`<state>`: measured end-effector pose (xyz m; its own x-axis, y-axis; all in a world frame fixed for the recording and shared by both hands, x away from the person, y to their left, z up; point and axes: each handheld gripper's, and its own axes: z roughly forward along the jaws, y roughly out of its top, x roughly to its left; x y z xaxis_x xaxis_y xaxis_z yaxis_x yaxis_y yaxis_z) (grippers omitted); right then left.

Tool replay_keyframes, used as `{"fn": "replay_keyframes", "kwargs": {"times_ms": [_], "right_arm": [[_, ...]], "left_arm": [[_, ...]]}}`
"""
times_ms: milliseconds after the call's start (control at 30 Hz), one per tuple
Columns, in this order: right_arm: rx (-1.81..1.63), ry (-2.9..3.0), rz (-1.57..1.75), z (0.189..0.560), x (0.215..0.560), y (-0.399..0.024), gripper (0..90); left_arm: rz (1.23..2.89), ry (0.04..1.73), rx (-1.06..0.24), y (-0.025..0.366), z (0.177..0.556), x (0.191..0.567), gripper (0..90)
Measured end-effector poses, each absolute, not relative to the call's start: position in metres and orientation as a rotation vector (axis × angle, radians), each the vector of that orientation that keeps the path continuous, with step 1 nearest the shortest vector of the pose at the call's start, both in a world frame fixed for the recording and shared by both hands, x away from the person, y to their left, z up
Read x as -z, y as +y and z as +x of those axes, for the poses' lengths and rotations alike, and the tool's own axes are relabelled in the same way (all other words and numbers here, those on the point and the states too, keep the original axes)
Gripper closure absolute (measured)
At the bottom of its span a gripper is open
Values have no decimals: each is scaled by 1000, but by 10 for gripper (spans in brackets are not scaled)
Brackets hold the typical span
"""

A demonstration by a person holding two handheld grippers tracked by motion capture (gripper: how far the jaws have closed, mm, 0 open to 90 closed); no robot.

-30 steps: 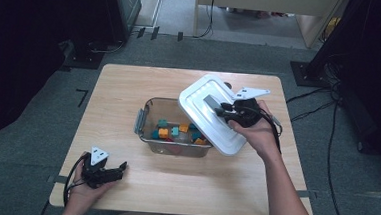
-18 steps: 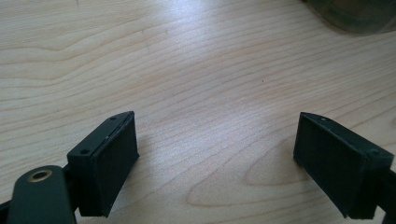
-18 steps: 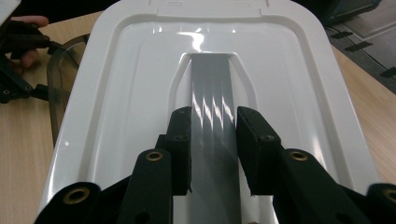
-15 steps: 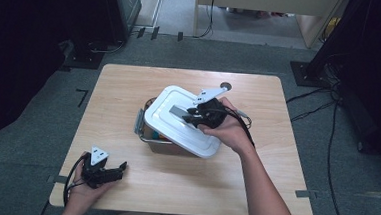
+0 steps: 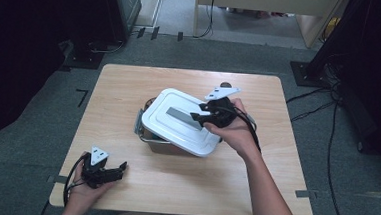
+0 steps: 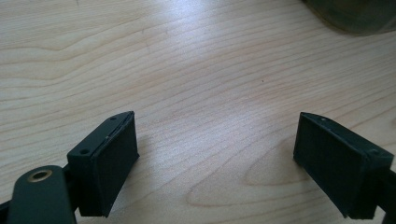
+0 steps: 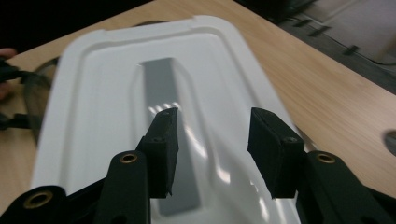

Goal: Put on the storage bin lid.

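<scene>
- The white lid (image 5: 183,121) lies askew on top of the clear box (image 5: 147,134) at the middle of the table (image 5: 129,89), its corner at five o'clock sticking out past the box's rim.
- The right tongs (image 5: 196,115) hover over the lid's edge at three o'clock. Their jaws have just been opening and now stand partly apart above the grey recessed strip (image 7: 173,140) in the lid, with nothing pinched between them.
- In the right gripper view the pads (image 7: 166,144) sit clear of the lid's surface.
- The left tongs (image 5: 120,168) rest low on the table at seven o'clock, well apart from the box. Their jaws stand wide, with bare wood between them.
- A cable (image 5: 249,131) trails from the right tongs across the hand (image 5: 234,133), toward the table's edge at three o'clock.
- A small dark round thing (image 5: 225,84) lies on the table at one o'clock from the lid, just behind the right tongs' grey plate (image 5: 222,93).
- No writing or label can be read on the lid or box.
</scene>
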<state>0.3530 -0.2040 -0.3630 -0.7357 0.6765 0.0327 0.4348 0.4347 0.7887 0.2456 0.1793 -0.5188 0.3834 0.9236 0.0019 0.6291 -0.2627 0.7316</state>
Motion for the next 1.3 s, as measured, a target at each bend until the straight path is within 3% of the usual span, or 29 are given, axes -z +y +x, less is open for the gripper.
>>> {"fn": "replay_keyframes", "kwargs": {"times_ms": [200,433,733,1233,1300], "right_arm": [[-1080,2204,1243,340,368,-241,518],[-1051,2087,1436,330,382,-254,516],[-1054,2130,1400,350,385,-251,718],[-1052,2318,1077,383,382,-241,730],[-1055,2299,1107,383,382,-240,657]], "left_arm": [[1992,1331,-580,179,246,519,135],[1994,1330,-583,179,246,519,135],[1993,1331,-580,179,246,519,135],[1993,1331,-580,179,246,519,135],[1993,1331,-580,179,246,519,135]]}}
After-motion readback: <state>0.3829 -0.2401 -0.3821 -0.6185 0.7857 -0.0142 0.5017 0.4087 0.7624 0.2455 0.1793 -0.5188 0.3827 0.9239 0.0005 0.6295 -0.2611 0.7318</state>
